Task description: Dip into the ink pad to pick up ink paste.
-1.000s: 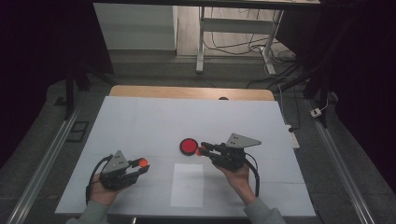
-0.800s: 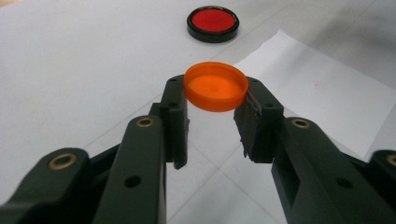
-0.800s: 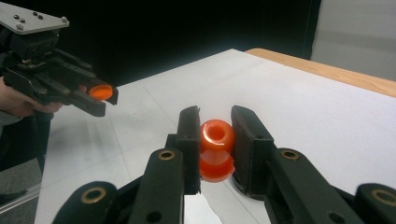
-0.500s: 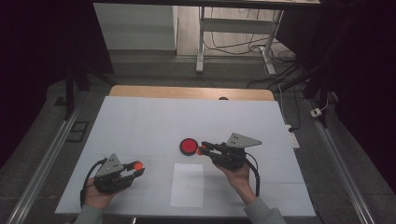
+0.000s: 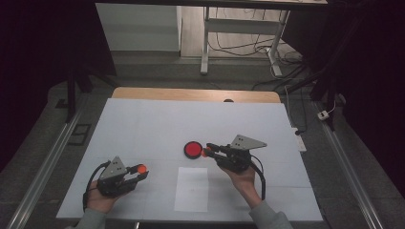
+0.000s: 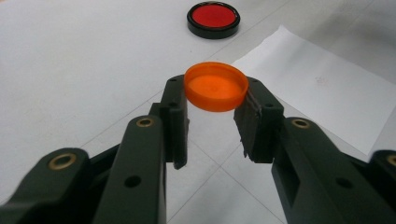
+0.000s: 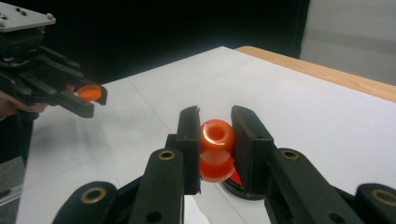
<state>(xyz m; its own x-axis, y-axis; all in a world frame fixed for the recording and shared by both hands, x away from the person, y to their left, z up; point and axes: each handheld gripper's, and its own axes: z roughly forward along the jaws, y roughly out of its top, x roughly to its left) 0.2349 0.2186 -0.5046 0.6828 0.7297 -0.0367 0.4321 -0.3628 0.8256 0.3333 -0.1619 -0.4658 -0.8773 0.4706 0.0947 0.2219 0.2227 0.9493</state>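
Note:
My left gripper (image 6: 215,100) is shut on a flat orange cap (image 6: 215,87), which it holds level just above the white table; it sits at the front left in the high view (image 5: 136,172). My right gripper (image 7: 216,140) is shut on a small orange bottle (image 7: 216,149) with an open mouth facing up. The bottle hangs at the right edge of a red disc in a black rim (image 5: 193,150); whether it touches the disc I cannot tell. In the high view the right gripper (image 5: 208,151) points left at that disc.
A white paper sheet (image 5: 192,188) lies near the front edge between my hands. The white table top (image 5: 157,124) ends in a wooden strip (image 5: 191,94) at the back. Floor rails (image 5: 47,162) run along both sides.

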